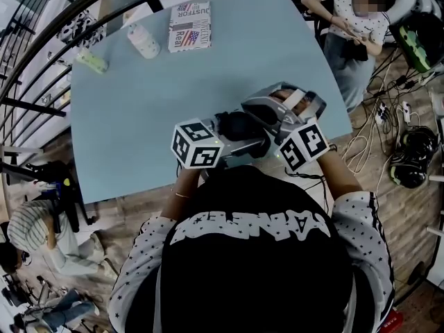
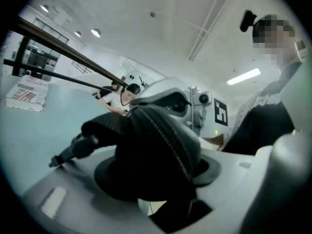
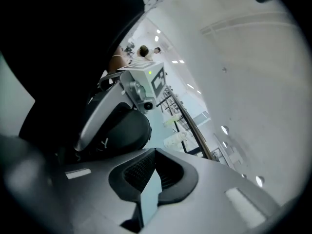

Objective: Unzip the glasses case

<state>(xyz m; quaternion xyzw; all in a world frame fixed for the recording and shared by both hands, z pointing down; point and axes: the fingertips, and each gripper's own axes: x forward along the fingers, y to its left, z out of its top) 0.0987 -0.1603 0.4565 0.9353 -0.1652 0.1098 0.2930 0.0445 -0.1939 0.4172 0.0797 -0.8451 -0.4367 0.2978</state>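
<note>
Glasses case [image 2: 155, 138], black and rounded, sits wedged between the jaws of the left gripper [image 2: 156, 175]. That gripper's dark pads press on it from both sides. Its zipper [image 2: 165, 135] runs in a curved line over the top of the shell, facing that gripper's camera. Something dark, a strap or tab, sticks out from the case to the left of the jaws; what it is cannot be told.

The right gripper [image 3: 155, 162] has its jaws pressed together, and nothing shows between them. It sits just beside the left gripper, on the far side of the case, and its pale body looms right behind the case in the left gripper view.

Both grippers are held over the near edge of the pale blue tabletop [image 1: 173, 103], close to the person's chest. Well ahead of the grippers, toward the tabletop's far side, are a printed booklet [image 1: 189, 26], a white bottle [image 1: 143, 41] and a pale green bottle [image 1: 91, 61].
</note>
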